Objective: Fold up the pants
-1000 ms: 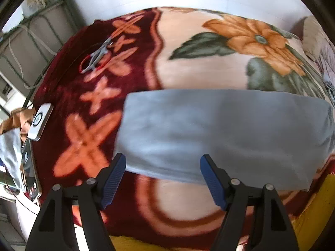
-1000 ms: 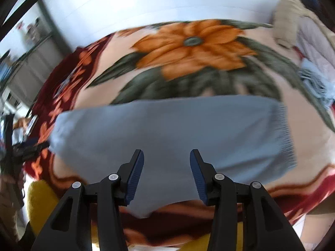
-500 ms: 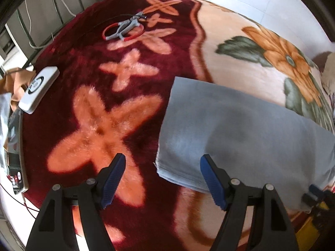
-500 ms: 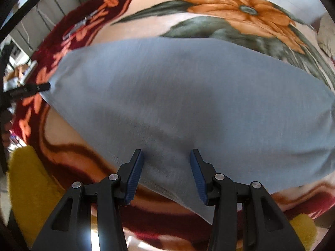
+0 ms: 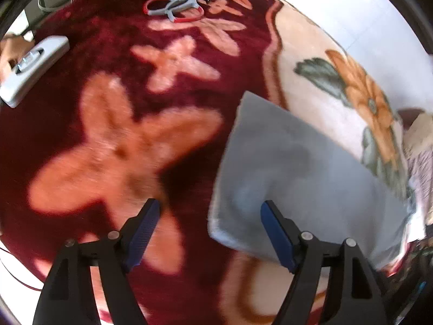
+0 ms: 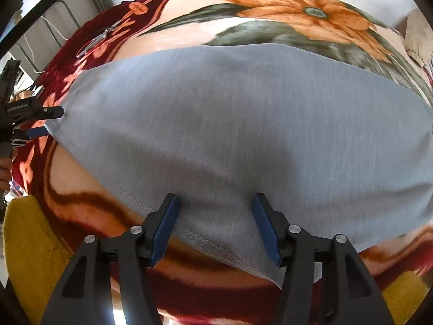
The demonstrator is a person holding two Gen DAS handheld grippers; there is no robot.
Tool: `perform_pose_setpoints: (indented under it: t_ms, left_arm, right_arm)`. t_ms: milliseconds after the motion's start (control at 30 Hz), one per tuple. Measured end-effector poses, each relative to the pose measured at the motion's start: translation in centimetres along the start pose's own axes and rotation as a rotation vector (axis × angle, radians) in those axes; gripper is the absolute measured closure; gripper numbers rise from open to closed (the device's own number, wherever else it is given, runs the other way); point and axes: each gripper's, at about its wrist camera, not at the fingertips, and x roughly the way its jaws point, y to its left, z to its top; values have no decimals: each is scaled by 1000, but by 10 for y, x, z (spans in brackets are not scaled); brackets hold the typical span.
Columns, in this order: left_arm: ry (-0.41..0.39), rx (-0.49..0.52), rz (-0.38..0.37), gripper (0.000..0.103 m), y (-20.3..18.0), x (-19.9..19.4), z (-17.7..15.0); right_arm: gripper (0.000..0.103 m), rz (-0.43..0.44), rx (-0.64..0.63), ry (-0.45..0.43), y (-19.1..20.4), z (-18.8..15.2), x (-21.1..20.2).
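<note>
Two grippers poised over grey pants lying flat on floral blanket | left gripper agape, straddling left hem corner | right gripper just widened, empty, straddling near hem, apparently to pinch for folding

Pants flat on blanket; scissors far behind, remote left.

Floral blanket-covered bed, grey pants, scissors, white device lying on it.
</note>
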Motion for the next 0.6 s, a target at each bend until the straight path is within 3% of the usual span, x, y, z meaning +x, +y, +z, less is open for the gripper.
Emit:
perform_pose_setpoints:
  t_ms: [133,233,333,400,467,600]
  left_arm:
    - [-8,0,31,24,-11,6,-1]
    - [-35,-18,50,31,-15,8,-5]
    - [-62,5,56,50,-22,7,-9]
    - [-69,36,34,73,-28,5,-10]
    - [-72,51,19,87,-31,3,-10]
    - [-88,38,-45,92,-28,-5,-9]
  right_arm:
    - [45,1,-3,-5,0,1,1]
    - [45,0,-4,-7,1,1,1]
    - [45,1,1,-13,1,1,-1]
    - [45,3,2,-15,1,1,-2]
    - [45,14,7,-11,-1,2,-5]
    - [47,59,52,-16,-8,3,-11]
